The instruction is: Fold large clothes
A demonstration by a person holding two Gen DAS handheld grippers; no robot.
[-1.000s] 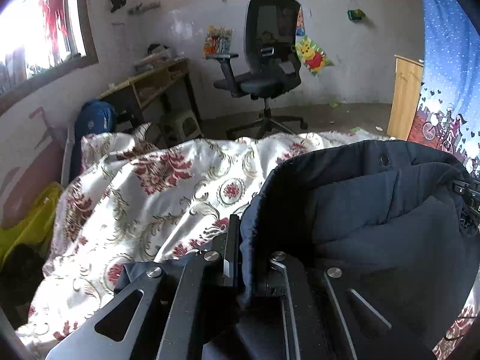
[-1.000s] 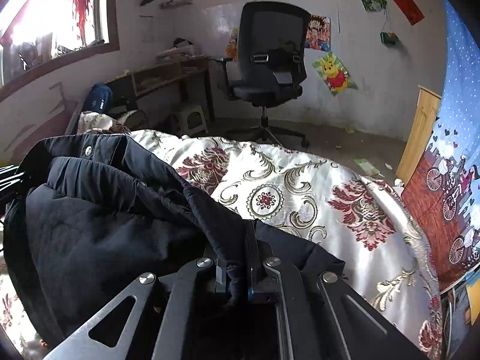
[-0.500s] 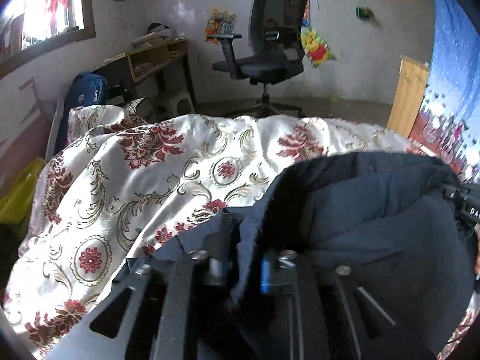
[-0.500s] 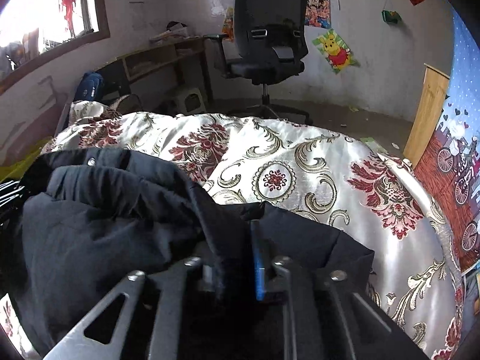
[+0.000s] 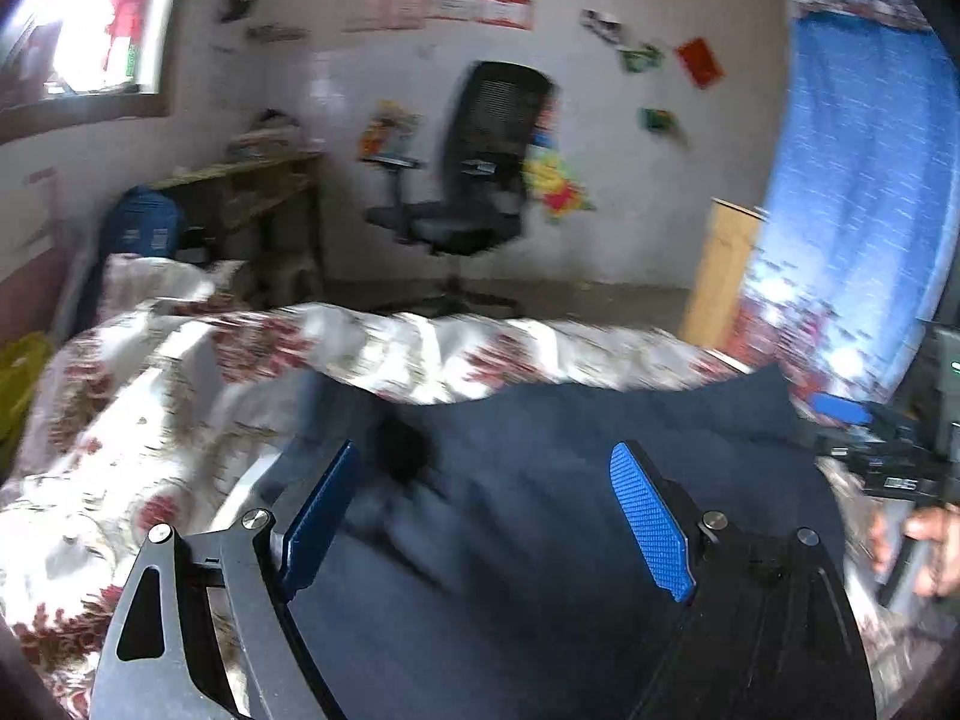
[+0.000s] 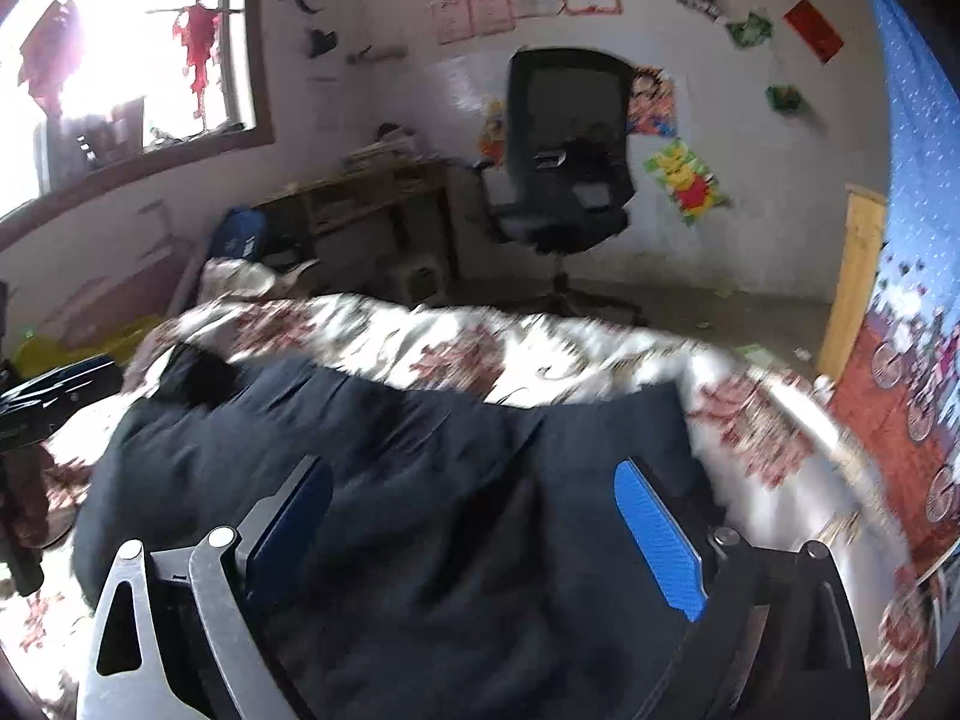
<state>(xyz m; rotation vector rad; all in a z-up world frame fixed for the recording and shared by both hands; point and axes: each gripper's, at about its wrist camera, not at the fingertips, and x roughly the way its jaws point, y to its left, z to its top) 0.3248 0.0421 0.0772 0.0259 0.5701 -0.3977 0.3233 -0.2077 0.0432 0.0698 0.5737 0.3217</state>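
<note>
— Two tongs, both spread wide: the left gripper (image 5: 486,516) and the right gripper (image 6: 477,531), each empty above the dark jacket (image 6: 390,480).

— Where does the jacket lie?

— Flat on the flowered bedspread (image 5: 150,396), its near edge cut off behind the fingers (image 5: 651,525). Motion blur smears the office chair (image 6: 564,174) and the bedspread's pattern.

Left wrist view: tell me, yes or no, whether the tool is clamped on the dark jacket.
No, the left tool is open, its blue pads wide apart above the dark jacket with nothing pinched.
</note>
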